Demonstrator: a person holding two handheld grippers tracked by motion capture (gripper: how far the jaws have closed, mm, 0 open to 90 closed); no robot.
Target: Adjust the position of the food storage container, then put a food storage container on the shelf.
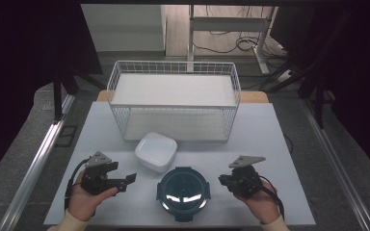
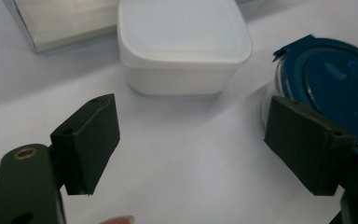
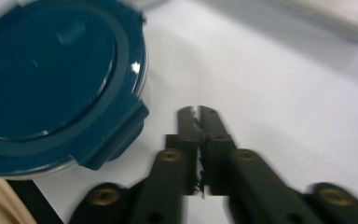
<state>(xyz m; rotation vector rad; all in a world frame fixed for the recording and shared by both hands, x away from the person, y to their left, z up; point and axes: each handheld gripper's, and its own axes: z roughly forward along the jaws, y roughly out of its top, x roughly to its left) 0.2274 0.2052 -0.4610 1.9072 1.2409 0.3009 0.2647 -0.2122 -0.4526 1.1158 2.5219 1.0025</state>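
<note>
A round container with a dark teal clip lid (image 1: 183, 192) stands near the table's front edge, midway between both hands. Behind it and slightly left sits an empty white square bowl (image 1: 156, 150). My left gripper (image 1: 130, 179) is left of the container, pointing right, open with nothing between its jaws. In the left gripper view the gripper (image 2: 191, 109) faces the bowl (image 2: 184, 42), with the lid (image 2: 335, 88) at the right. My right gripper (image 1: 222, 180) is right of the container, apart from it. In the right gripper view it (image 3: 198, 112) is shut and empty, beside the lid (image 3: 51, 79).
A white wire basket (image 1: 173, 98) with a shelf stands at the back of the white table (image 1: 270, 144). Bare table surface lies between basket and container on the right. Beyond the table are desk legs and cables on the floor.
</note>
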